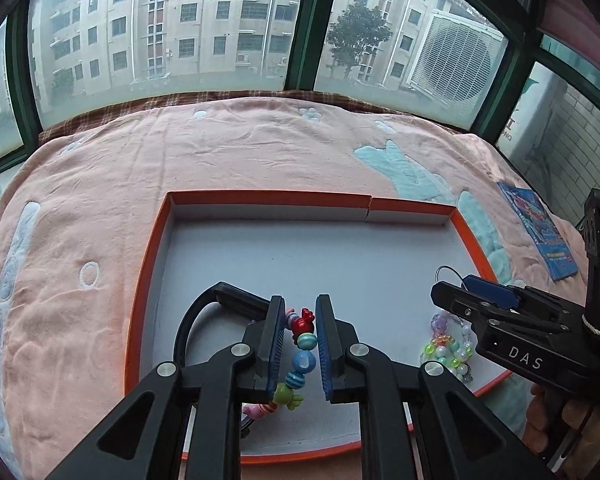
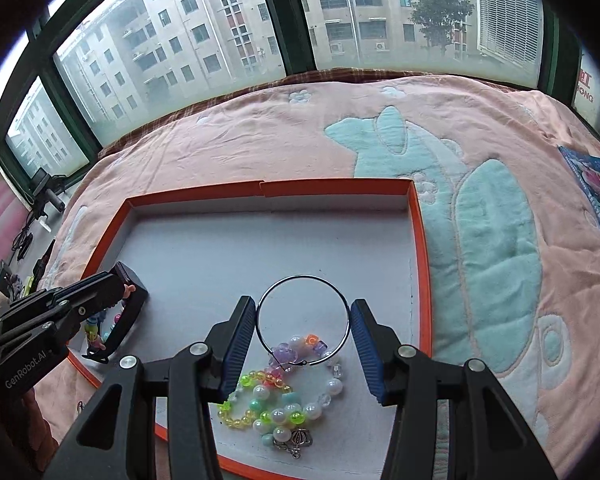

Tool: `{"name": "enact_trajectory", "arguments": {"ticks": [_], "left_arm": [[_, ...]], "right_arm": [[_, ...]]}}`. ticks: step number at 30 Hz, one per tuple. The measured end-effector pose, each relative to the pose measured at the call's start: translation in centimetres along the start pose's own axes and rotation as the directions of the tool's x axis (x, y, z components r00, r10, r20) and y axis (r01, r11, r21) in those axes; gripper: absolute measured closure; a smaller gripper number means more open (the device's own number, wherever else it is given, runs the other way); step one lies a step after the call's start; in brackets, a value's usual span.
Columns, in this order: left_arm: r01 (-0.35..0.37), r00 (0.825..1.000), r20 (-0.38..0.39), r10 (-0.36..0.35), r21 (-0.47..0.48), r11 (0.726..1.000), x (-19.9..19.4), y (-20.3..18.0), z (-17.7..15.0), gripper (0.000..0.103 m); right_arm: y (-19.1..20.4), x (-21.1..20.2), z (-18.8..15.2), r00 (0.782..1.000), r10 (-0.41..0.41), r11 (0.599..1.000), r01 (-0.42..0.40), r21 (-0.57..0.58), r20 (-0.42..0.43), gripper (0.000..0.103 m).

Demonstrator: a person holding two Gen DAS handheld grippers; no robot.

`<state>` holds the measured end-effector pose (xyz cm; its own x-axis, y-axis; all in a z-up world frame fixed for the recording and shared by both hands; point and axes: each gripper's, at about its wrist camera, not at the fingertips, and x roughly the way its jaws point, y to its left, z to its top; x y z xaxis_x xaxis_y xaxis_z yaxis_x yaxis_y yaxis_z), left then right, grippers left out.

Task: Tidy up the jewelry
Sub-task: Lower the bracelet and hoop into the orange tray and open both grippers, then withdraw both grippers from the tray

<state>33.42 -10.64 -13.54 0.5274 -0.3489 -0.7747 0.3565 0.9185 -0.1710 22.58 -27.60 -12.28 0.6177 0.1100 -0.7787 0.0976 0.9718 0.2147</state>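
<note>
Jewelry lies in a shallow orange-rimmed tray with a grey floor, set on a pink blanket spread over a bed by the window. Near the tray's front left, a bracelet of chunky coloured beads runs between the fingers of the left gripper; these stand slightly apart, close on either side of the beads, and whether they pinch them cannot be told. A black headband curves just left of that bracelet, inside the tray. Toward the tray's front right, a thin metal hoop lies between the widely spread fingers of the right gripper, which grip nothing. Its near edge overlaps a heap of pearl and translucent beads with a small metal charm. The right gripper's body reads "DAS"; the left one reads "GenRobot.AI". Right of the tray, a blue booklet lies on the blanket, its print too small to read.
</note>
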Motion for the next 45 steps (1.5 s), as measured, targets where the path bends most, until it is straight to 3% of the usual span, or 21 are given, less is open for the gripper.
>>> {"name": "enact_trajectory", "arguments": {"ticks": [4,14,19,31,39,45], "left_arm": [[-0.012,1.0,-0.001,0.012,-0.005,1.0,0.2,0.0,-0.3,0.057],[-0.027,1.0,0.015,0.027,0.014,1.0,-2.8,-0.3,-0.8,0.054],[-0.042,0.999,0.035,0.041,0.026,0.999,-6.2,-0.7,-2.4,0.045],[0.007,0.999,-0.044,-0.002,0.098,0.995,-11.7,-2.5,-11.0,0.042],[0.096,0.989,-0.127,-0.076,0.161,0.982,-11.9,-5.1,-16.6,0.041],[0.122,0.983,-0.155,-0.095,0.177,0.977,-11.3,-6.6,-18.2,0.04]], "right_arm": [[0.0,0.5,-0.1,1.0,0.0,1.0,0.0,-0.005,-0.019,0.048],[-0.1,-0.9,0.2,1.0,-0.008,1.0,0.008,-0.029,0.004,0.046],[0.1,-3.6,-0.5,1.0,-0.006,0.999,0.007,-0.041,0.027,0.045],[0.8,-7.8,-5.3,1.0,0.009,0.998,-0.007,-0.069,0.016,0.044],[1.3,-9.2,-8.6,1.0,0.014,0.996,-0.015,-0.093,-0.009,0.044],[0.8,-9.9,-10.4,1.0,0.013,0.994,-0.015,-0.104,-0.023,0.044]]}}
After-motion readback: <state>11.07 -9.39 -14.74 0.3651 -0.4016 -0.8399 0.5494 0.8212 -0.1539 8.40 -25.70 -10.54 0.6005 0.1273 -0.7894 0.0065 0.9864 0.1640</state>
